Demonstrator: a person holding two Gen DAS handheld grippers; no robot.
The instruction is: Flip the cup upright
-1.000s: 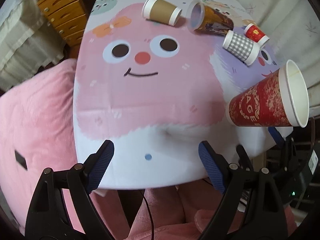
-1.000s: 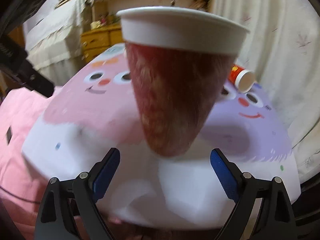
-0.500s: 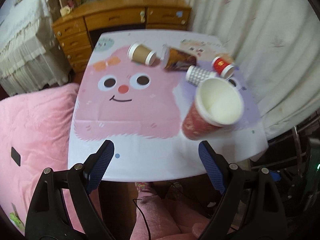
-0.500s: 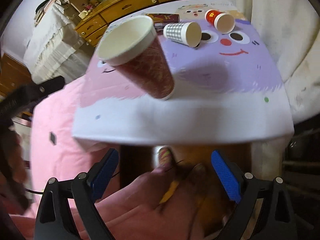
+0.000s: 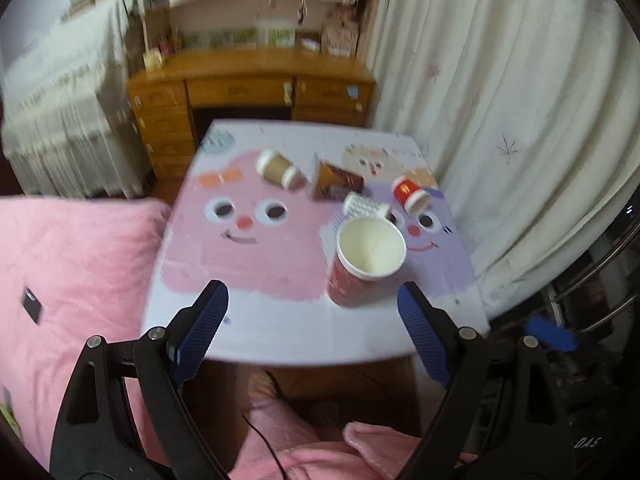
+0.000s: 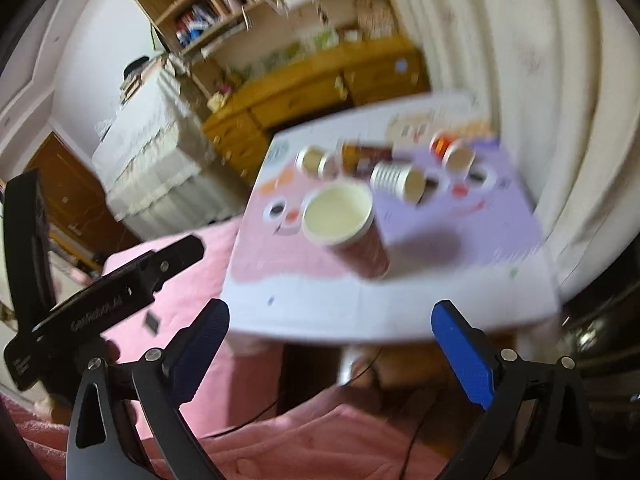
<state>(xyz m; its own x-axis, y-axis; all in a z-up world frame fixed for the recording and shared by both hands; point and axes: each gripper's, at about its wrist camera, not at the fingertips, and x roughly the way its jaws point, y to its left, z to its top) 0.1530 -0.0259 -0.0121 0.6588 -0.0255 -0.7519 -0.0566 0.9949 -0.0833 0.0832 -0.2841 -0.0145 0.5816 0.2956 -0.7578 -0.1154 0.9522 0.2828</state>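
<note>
A red paper cup [image 5: 362, 268] stands upright, mouth up, near the front right of the cartoon-print table [image 5: 248, 324]. It also shows in the right wrist view [image 6: 348, 232]. My left gripper [image 5: 312, 336] is open and empty, held back from the table's front edge. My right gripper [image 6: 330, 350] is open and empty too, well back from the cup. Its blue tip [image 5: 552, 334] shows at the right in the left wrist view.
Several cups lie on their sides at the table's back: a brown one [image 5: 278, 168], a dark patterned one [image 5: 336, 182], a grey checked one [image 5: 366, 206], a small red one [image 5: 410, 194]. A wooden dresser [image 5: 248, 92], a curtain [image 5: 520, 120] and a pink blanket [image 5: 72, 264] surround the table.
Both grippers have pulled back and up from the table. The red cup, lying on its side a second ago, now stands upright on the table, free of any gripper.
</note>
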